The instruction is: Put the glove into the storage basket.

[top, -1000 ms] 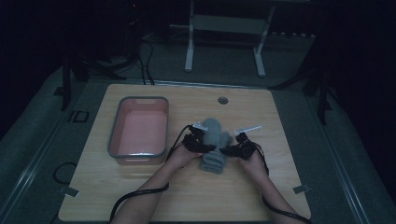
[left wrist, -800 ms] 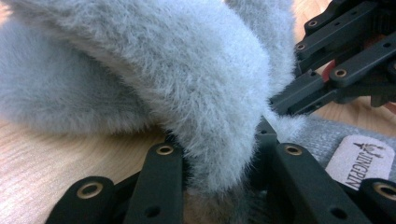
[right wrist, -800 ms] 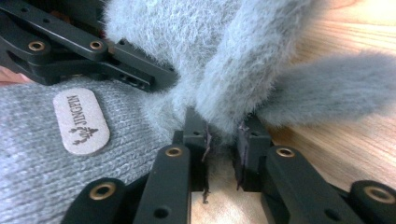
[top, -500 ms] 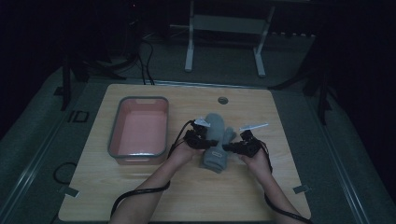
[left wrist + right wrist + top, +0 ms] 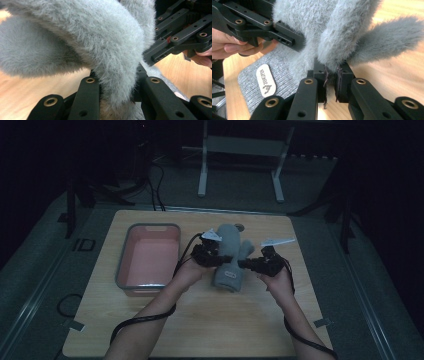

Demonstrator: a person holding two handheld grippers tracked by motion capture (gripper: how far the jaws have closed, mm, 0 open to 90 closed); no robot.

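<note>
A fuzzy grey mitten (image 5: 231,257) lies near the middle of the wooden table (image 5: 210,325), cuff toward the person — a small label (image 5: 266,80) sewn on the knit. The left tongs (image 5: 220,258) are clamped on its furry edge from one side, and the right tongs (image 5: 243,264) pinch the fur from the other. A pink tray (image 5: 150,257) with a grey rim sits just left of them.
</note>
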